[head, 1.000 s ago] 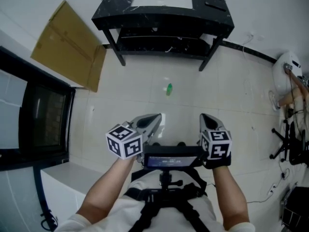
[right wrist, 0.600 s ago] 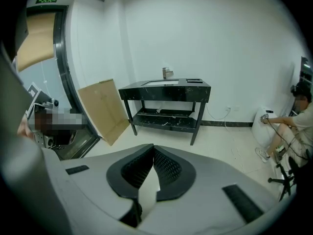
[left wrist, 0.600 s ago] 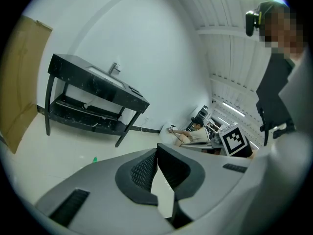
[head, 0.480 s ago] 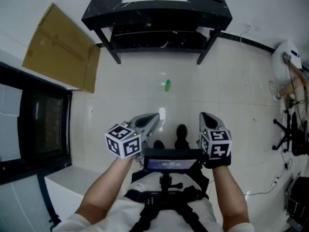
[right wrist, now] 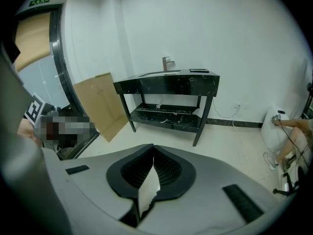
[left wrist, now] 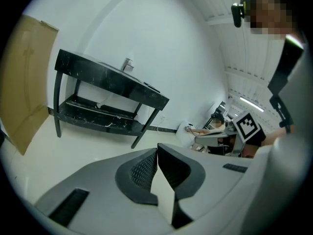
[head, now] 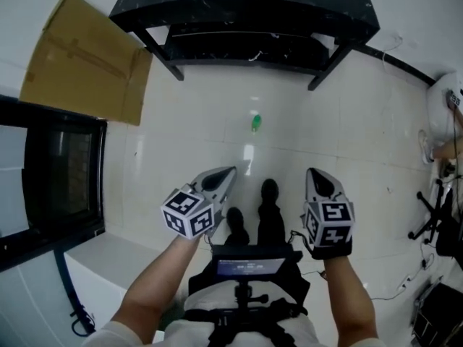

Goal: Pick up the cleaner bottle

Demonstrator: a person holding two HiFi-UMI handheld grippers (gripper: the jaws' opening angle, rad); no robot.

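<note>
Nearest: two dark shoes [head: 269, 207] on the pale tiled floor [head: 195, 132], flanked by left gripper [head: 226, 176] and right gripper [head: 316, 178], both angled forward and down. Left jaws closed pad against pad, nothing between. Right jaws likewise closed, pads meeting at the tips, nothing gripped.

Further ahead: cleaner bottle [head: 255, 123], small and green, alone on the floor, well apart from both grippers and short of the black stand [head: 246, 20] at the far wall.

Bearing from the jaws: forward, between the two grippers, slightly to the left gripper's side of the midline. Left hand judged marginally nearer. Long axis judged upright, seen almost end-on from above; too small to confirm. Not found in either gripper view, presumably masked by the gripper bodies.

Beyond, to the left: cardboard sheet [head: 87, 60] leaning at the wall.

Coming move judged to require opened jaws and a low forward reach before any grasp.
</note>
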